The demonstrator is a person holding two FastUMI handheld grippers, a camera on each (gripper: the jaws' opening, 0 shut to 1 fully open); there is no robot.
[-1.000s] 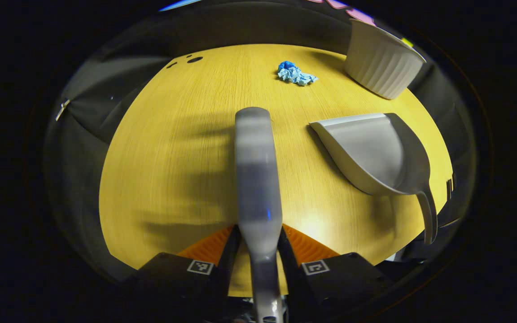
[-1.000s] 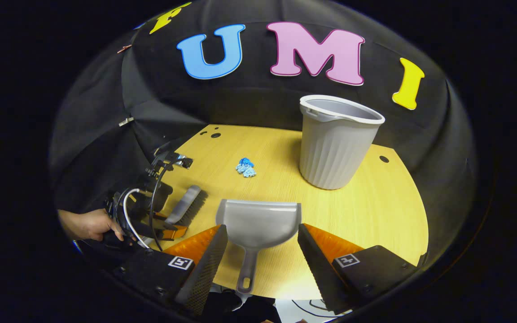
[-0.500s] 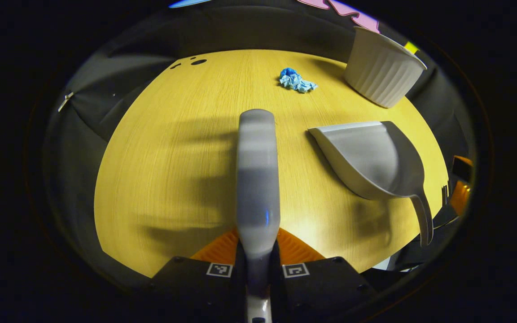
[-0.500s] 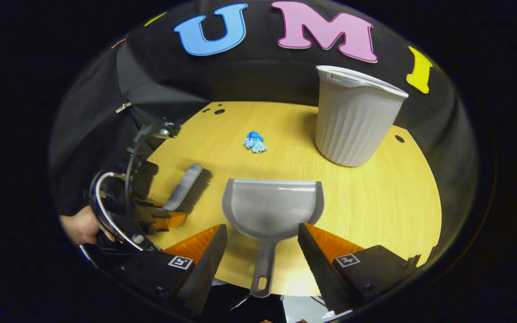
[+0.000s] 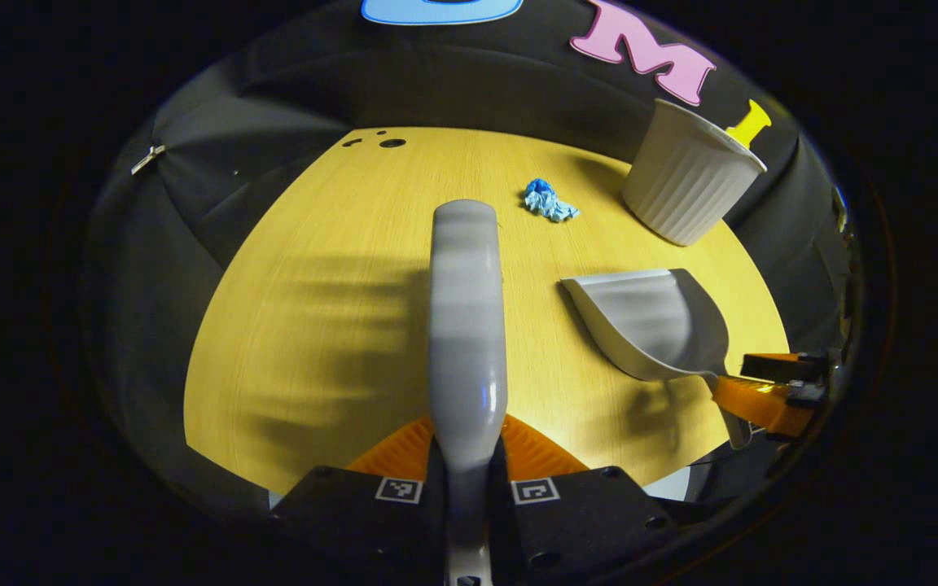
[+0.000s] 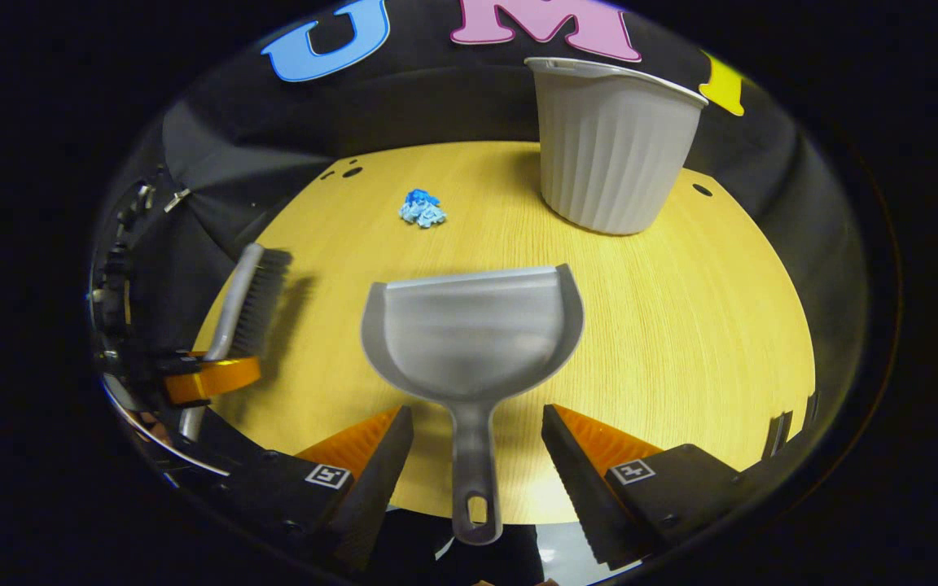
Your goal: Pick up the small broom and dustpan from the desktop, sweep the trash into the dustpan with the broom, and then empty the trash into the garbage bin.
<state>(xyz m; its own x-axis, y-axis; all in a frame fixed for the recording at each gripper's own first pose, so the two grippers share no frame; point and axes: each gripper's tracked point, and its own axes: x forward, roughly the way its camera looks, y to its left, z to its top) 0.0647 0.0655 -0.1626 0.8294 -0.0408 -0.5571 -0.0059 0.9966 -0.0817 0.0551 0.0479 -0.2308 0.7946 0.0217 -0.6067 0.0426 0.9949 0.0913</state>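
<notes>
Right hand-held gripper (image 6: pixel 477 439) (fingers apart) has advanced around dustpan (image 6: pixel 469 338); left hand-held gripper (image 5: pixel 466 443) clamps broom (image 5: pixel 465 317)

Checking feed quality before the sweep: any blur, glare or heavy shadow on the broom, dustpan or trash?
Left gripper view: the broom handle is soft, close to the lens; streaked shadows cross the table; a bright patch beside the fingers. Right gripper view: dustpan and blue trash read sharp; fisheye bends the table edge and bin.

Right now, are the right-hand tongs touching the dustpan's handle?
Apart. In the right gripper view the right tongs stand open, bare table visible between each finger and the dustpan handle.
</notes>
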